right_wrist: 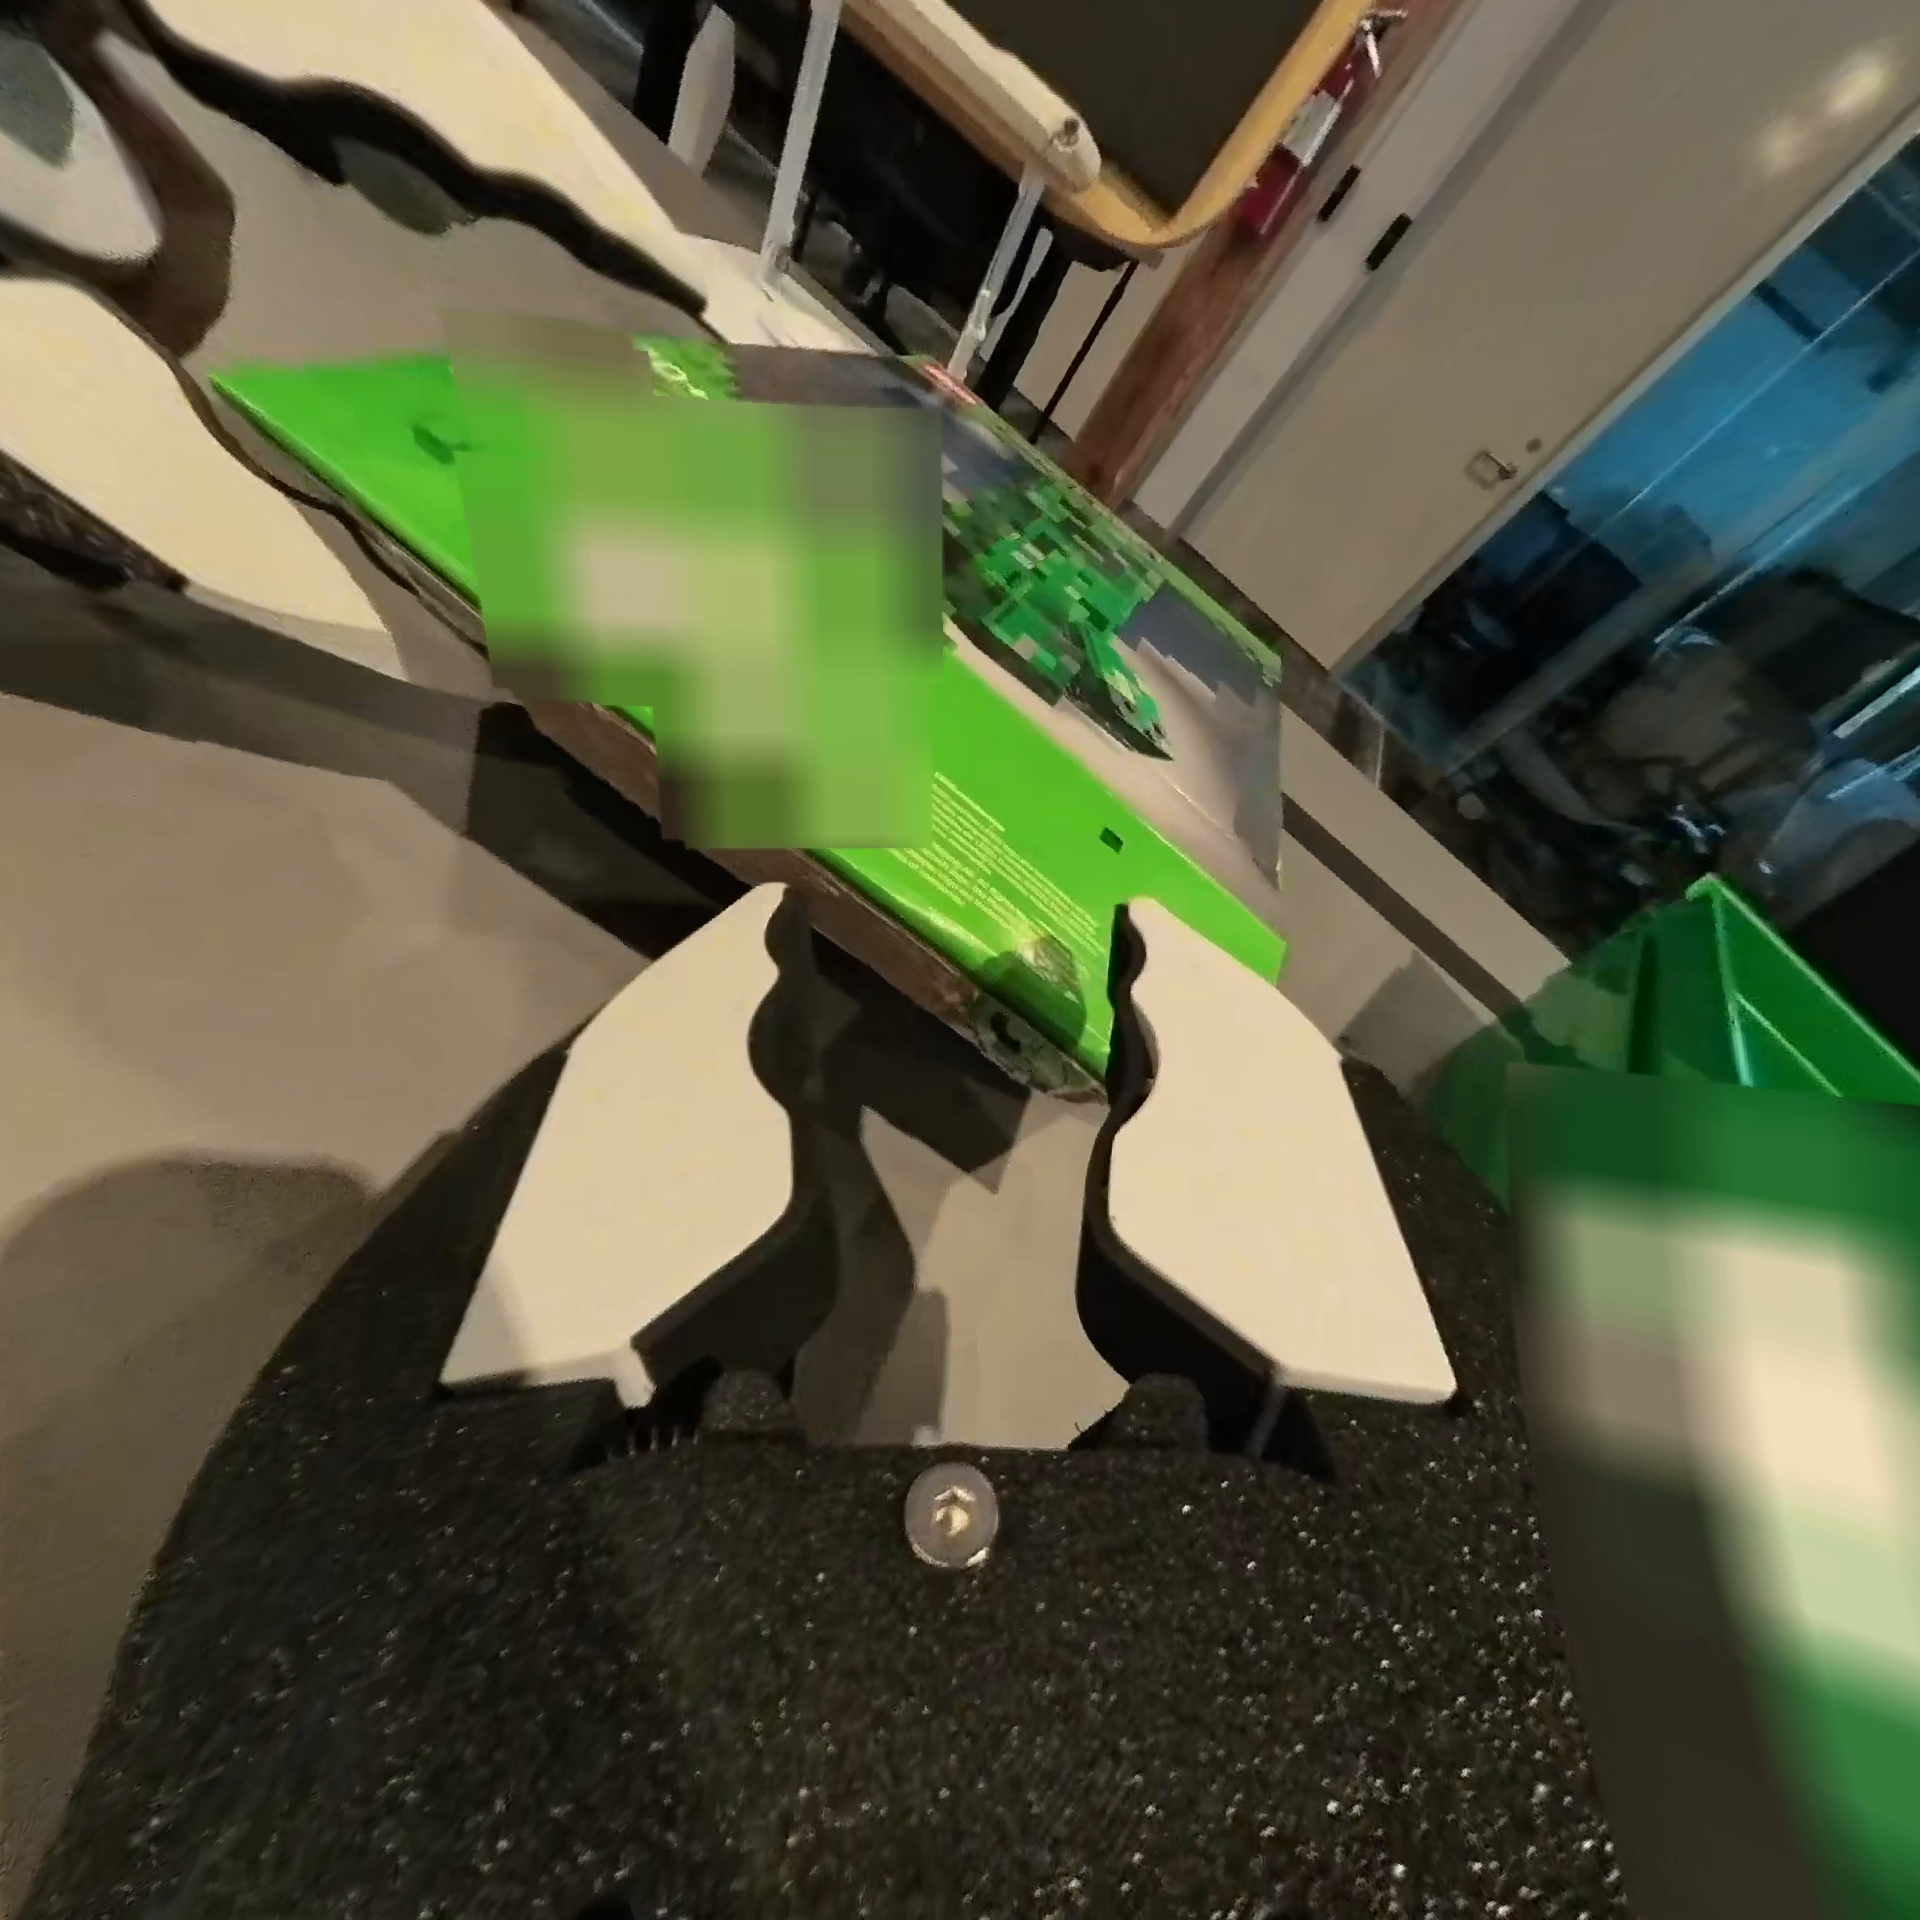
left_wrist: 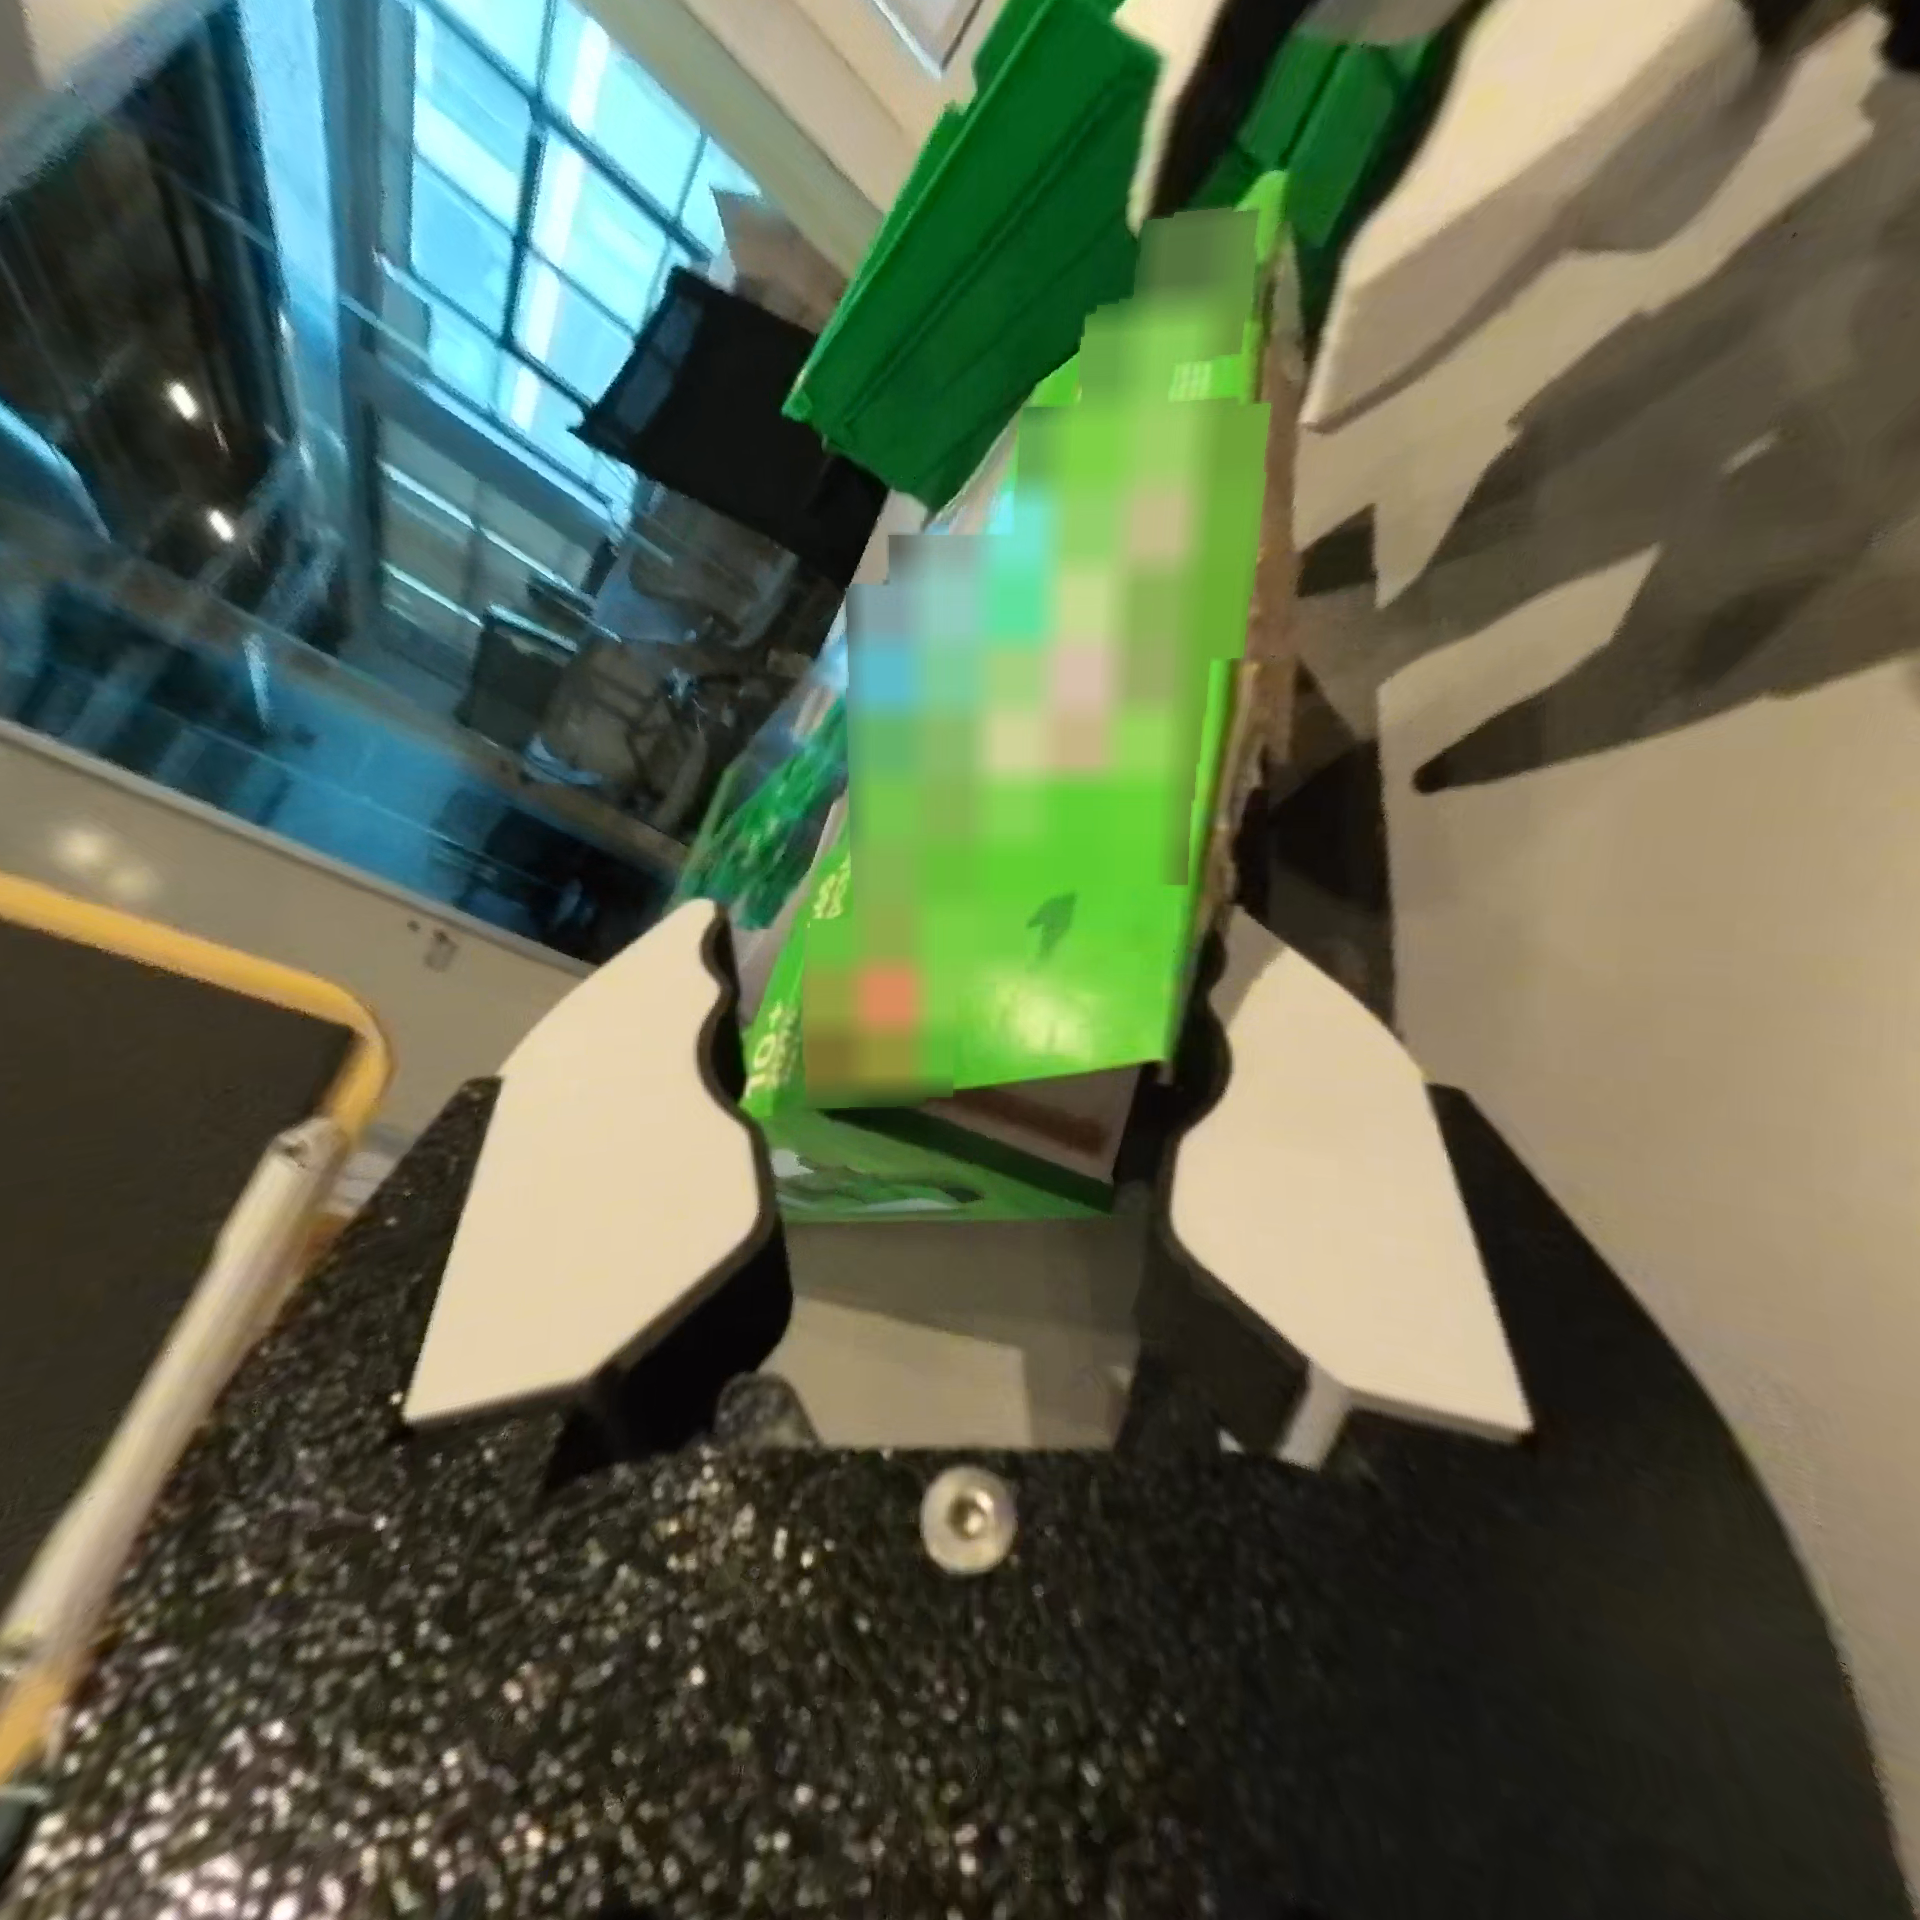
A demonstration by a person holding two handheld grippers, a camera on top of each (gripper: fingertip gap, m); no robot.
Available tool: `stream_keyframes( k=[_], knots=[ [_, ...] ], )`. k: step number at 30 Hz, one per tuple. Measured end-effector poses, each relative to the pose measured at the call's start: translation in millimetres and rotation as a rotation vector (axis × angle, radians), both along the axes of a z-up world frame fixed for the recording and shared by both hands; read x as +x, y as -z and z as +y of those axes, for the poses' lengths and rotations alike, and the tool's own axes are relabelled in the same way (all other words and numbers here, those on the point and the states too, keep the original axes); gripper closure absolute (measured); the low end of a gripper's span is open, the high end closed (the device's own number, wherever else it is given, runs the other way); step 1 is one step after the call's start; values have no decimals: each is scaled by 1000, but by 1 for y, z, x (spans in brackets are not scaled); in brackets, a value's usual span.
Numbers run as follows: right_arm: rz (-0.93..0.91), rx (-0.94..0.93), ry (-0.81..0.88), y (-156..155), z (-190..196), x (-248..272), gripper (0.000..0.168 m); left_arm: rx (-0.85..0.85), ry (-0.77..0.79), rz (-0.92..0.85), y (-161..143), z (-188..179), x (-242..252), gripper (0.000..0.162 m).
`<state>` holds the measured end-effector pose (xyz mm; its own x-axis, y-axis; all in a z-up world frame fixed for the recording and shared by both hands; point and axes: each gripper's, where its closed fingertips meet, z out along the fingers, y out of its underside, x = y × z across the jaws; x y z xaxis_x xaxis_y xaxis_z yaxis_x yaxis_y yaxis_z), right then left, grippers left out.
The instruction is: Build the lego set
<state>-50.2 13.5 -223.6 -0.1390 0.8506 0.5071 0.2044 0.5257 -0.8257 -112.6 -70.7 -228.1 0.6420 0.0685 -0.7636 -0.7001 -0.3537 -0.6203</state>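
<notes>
Your tabletop (right_wrist: 208,883) is pale and bare where it shows, with a green bin (right_wrist: 1766,997) near its right edge; beyond it are glass partitions and a yellow-rimmed board. The box (left_wrist: 1070,831) of the set is lifted off the tabletop, held between both claws. Your left claw (left_wrist: 961,1023) is clenched on one end, fingers on opposite faces. Your right claw (right_wrist: 951,992) grips the flap end, though whether it truly pinches the card, I cannot tell. The box looks torn along one edge, so opening seems underway. Keep the left hold firm, pull the flap slowly, and tilt toward the tabletop so pieces don't spill.
</notes>
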Motion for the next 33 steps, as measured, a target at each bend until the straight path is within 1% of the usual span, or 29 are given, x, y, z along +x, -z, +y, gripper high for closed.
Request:
stream_keyframes(
  k=[2, 4, 8, 10, 11, 12, 15, 17, 20, 21, 22, 24, 25, 28, 30, 33],
  knots=[
    [1, -12, 1, -4, -1, 3, 113, 13, 38, 110, -3, -1, 8, 99],
    [12, -34, -4, -9, -2, 7, 113, 38, 77, 168, -6, -3, 17, 124],
    [46, -70, 17, -20, 6, 19, 114, 81, 54, 177, -22, -8, 12, 135],
    [67, -109, 18, -24, 11, 24, 113, 131, 15, 143, -41, -13, 5, 143],
    [76, -140, 15, -25, 14, 26, 114, 153, -5, 110, -52, -16, 0, 149],
    [82, -180, 11, -26, 17, 27, 113, 166, -10, 57, -61, -19, -4, 151],
    [82, -323, -11, -26, 24, 24, 107, 167, -7, -118, -84, -22, -17, 152],
    [71, -423, -38, -25, 26, 20, 104, 162, 2, -192, -96, -24, -24, 152],
    [64, -550, -43, -27, 33, 12, 94, 159, 13, -270, -111, -29, -34, 153],
    [62, -548, -40, -27, 36, 10, 89, 163, 16, -299, -116, -31, -37, 153],
    [57, -509, -35, -26, 39, 7, 87, 165, 20, -327, -121, -33, -40, 153],
    [27, -407, -41, -23, 41, 2, 87, 164, 30, -383, -131, -38, -45, 153],
    [5, -394, -69, -21, 37, 0, 87, 162, 37, -401, -135, -40, -48, 153],
    [-26, -485, -170, -29, 23, -6, 84, 163, 59, -445, -145, -48, -54, 153],
    [-14, -501, -196, -36, 22, -9, 80, 166, 64, -476, -149, -53, -59, 152],
    [11, -355, -206, -41, 24, -12, 79, 165, 71, -507, -152, -58, -65, 152]
  ],
)
